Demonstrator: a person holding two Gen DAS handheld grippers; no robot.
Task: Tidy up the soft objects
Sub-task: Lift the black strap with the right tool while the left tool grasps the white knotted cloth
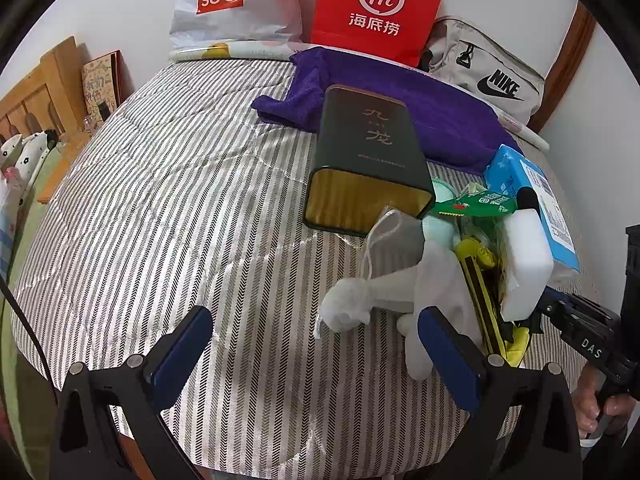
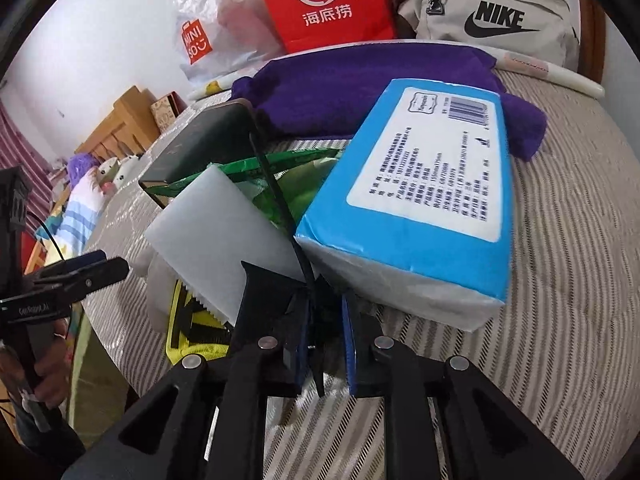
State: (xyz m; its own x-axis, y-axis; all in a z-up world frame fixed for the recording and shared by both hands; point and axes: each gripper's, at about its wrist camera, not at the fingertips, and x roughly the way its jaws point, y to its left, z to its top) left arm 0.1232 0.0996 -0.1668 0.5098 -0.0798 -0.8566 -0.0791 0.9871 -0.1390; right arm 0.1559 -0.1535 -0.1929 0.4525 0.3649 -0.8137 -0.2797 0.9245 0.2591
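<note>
We are holding the left gripper (image 1: 316,354) low over the striped bedspread (image 1: 180,200), its 2 blue-padded fingers spread wide and gripping nothing. Just ahead of it a white glove (image 1: 400,292) is lying on the cover, touching the right finger. We are keeping the right gripper (image 2: 326,344) nearly closed, its pads pinching a thin black strip (image 2: 280,200) (we cannot tell what it belongs to). Around it the soft things are piling together: a white sponge block (image 2: 224,232), a blue tissue pack (image 2: 420,200), green packaging (image 2: 288,168). A dark tin (image 1: 360,156) is lying beside them, with a purple towel (image 1: 420,112) behind it.
</note>
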